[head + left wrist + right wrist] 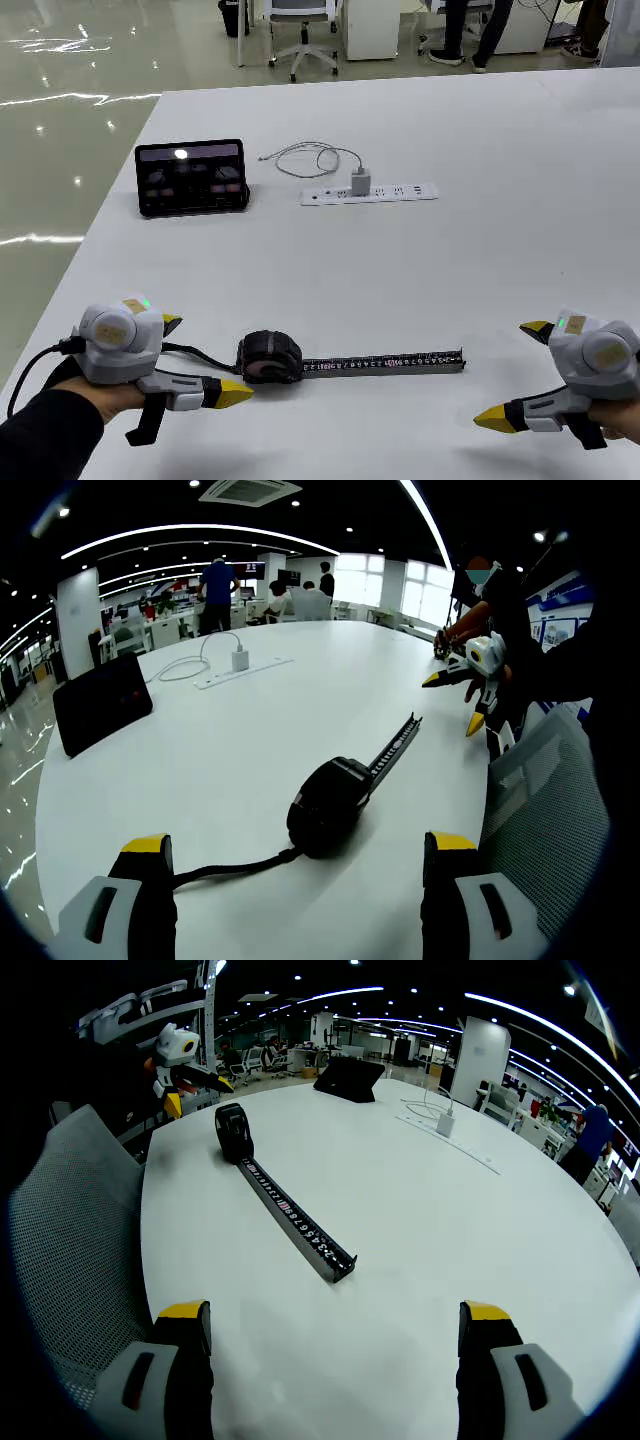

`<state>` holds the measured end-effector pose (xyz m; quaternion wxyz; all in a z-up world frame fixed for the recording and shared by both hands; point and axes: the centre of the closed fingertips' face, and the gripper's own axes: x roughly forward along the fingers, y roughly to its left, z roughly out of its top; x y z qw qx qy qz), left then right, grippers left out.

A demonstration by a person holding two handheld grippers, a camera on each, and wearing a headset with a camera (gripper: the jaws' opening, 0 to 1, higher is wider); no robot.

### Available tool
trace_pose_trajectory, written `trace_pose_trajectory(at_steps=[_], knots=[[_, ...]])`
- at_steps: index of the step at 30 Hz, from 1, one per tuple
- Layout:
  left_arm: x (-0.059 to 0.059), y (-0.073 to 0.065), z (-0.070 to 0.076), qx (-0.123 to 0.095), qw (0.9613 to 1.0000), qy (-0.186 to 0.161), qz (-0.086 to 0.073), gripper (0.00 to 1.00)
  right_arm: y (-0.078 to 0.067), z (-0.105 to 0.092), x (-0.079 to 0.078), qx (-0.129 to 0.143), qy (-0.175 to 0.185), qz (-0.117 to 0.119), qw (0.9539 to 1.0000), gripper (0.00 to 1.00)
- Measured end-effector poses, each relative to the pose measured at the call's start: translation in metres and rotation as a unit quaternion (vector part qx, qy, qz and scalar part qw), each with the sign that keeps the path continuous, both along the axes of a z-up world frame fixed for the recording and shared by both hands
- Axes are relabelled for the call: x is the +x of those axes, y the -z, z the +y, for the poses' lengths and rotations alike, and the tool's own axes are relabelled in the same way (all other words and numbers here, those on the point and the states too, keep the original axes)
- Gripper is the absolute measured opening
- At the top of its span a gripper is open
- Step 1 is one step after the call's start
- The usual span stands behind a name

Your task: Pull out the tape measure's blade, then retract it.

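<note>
My left claw (207, 356) and right claw (512, 372) stand spread, empty; the blade (385, 363) looks springy, so I would hold the rigid case (268, 357).

So it's a big white table (520, 250) with a glossy top, pretty bare. The power strip (370, 194) lies flat around the middle. A white charger (360, 182) is plugged into it, and its cable (305, 158) loops loosely on the tabletop just behind and left of the strip. Further left of the strip, a dark tablet (191, 177) stands propped up. Well in front of the strip, toward the near edge, sits a black tape measure (268, 357) with its blade (385, 363) pulled out flat on the surface and a strap (190, 351) trailing off the other side.
</note>
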<state>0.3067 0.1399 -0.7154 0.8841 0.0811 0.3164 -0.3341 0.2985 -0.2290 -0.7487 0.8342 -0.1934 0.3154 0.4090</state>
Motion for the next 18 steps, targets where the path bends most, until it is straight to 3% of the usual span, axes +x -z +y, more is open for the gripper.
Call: trace_pose_trajectory(at_steps=[6, 9, 18], knots=[[-0.012, 0.001, 0.013, -0.006, 0.9997, -0.019, -0.013, 1.0, -0.008, -0.014, -0.01, 0.012, 0.022, -0.018, 0.9995, 0.99], [-0.017, 0.001, 0.019, -0.005, 0.9995, -0.026, -0.015, 1.0, -0.017, -0.013, -0.016, 0.044, 0.031, -0.02, 0.9984, 1.0], [-0.04, -0.01, 0.028, -0.004, 0.9995, -0.028, -0.017, 1.0, -0.02, -0.028, -0.036, 0.045, 0.045, -0.025, 0.9977, 1.0]])
